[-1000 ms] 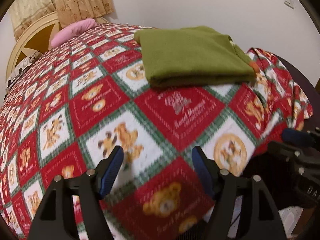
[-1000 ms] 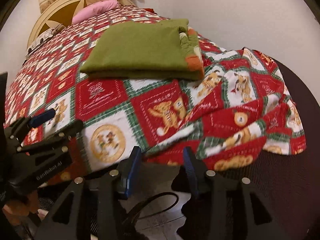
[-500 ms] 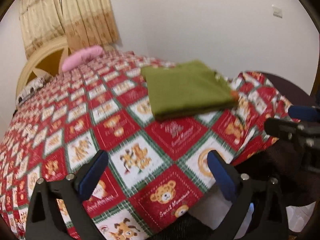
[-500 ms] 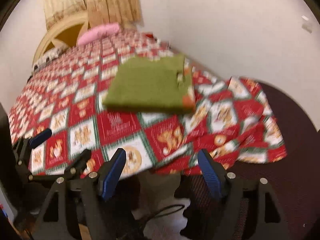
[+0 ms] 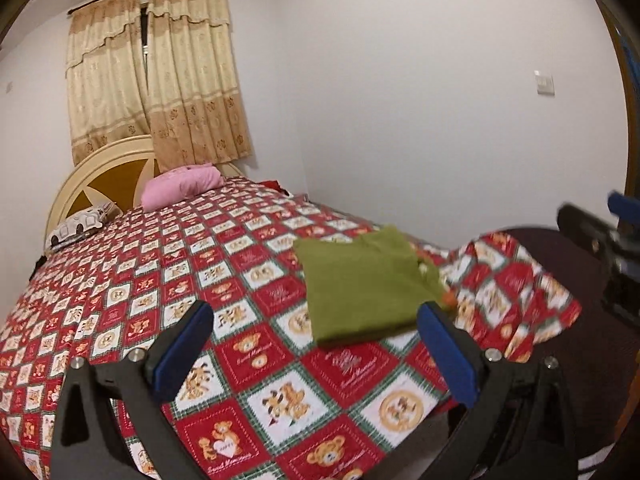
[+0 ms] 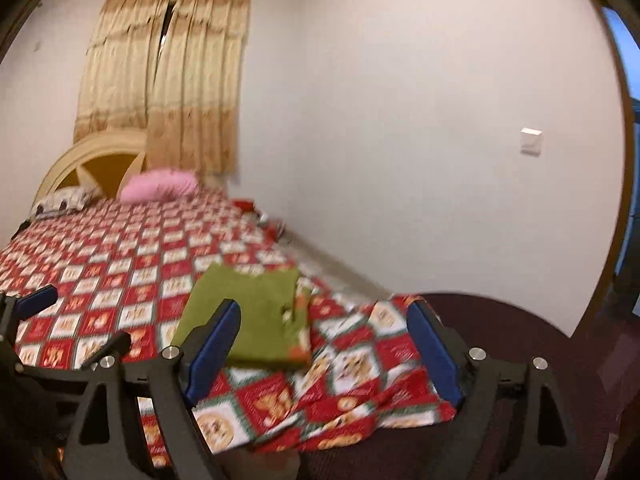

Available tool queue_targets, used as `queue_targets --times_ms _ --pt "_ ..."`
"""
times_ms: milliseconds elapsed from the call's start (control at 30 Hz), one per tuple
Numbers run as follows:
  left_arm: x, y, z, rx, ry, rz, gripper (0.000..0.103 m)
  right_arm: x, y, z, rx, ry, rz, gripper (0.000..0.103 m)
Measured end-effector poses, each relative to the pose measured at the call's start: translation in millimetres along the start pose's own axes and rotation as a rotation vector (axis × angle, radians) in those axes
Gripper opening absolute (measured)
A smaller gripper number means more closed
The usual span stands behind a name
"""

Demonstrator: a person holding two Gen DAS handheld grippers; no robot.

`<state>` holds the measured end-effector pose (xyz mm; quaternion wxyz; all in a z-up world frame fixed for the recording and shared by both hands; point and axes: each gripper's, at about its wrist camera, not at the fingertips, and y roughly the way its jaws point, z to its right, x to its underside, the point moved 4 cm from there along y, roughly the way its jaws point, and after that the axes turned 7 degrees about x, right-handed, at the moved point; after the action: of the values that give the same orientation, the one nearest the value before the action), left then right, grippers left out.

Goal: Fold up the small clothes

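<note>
Nearest the left wrist camera, the left gripper (image 5: 316, 344) is standing with its blue-padded jaws spread wide and nothing between them, hanging over the near part of the bed. Seen from the right wrist view, it is showing at about nine o'clock as black arms with a blue tip. The right gripper (image 6: 326, 346) is likewise gaping, its jaws having just been opening, with no cloth caught in them; in the left wrist view it is poking in at about three o'clock.

Beyond the fingers, the red-and-white bear-patterned bedspread (image 5: 132, 280) is covering the bed, and its near right corner (image 6: 360, 380) is lying rumpled over a dark surface (image 6: 500, 320). The folded green garment (image 5: 360, 284) is lying flat on the bedspread, apart from both grippers, at roughly one o'clock from the left gripper and eleven o'clock from the right one, with a bit of orange trim peeking out at its right edge.

Farther off, at about eleven o'clock, a pink pillow (image 5: 182, 190) is resting against the cream headboard (image 5: 100, 168), with a patterned pillow (image 5: 82, 226) beside it. Behind them, beige curtains (image 5: 160, 80) are hanging, and a wall switch (image 5: 545, 84) is sitting on the white wall at two o'clock.
</note>
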<state>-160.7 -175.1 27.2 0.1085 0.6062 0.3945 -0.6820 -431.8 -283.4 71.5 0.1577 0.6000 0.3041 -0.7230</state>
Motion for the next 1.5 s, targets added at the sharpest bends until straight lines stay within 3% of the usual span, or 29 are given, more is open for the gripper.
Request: queue_targets --times_ms 200,333,1500 --pt "-11.0 -9.0 -3.9 0.030 -0.082 0.054 0.103 -5.5 -4.7 7.1 0.014 0.032 0.013 0.086" --pt "-8.7 -10.7 -4.3 -0.018 -0.059 0.069 0.103 -4.2 -6.9 3.0 0.019 0.017 0.021 0.086" --pt "-5.2 -13.7 1.2 -0.044 -0.019 0.072 0.103 9.2 -4.7 -6.2 -0.001 -0.012 -0.009 0.086"
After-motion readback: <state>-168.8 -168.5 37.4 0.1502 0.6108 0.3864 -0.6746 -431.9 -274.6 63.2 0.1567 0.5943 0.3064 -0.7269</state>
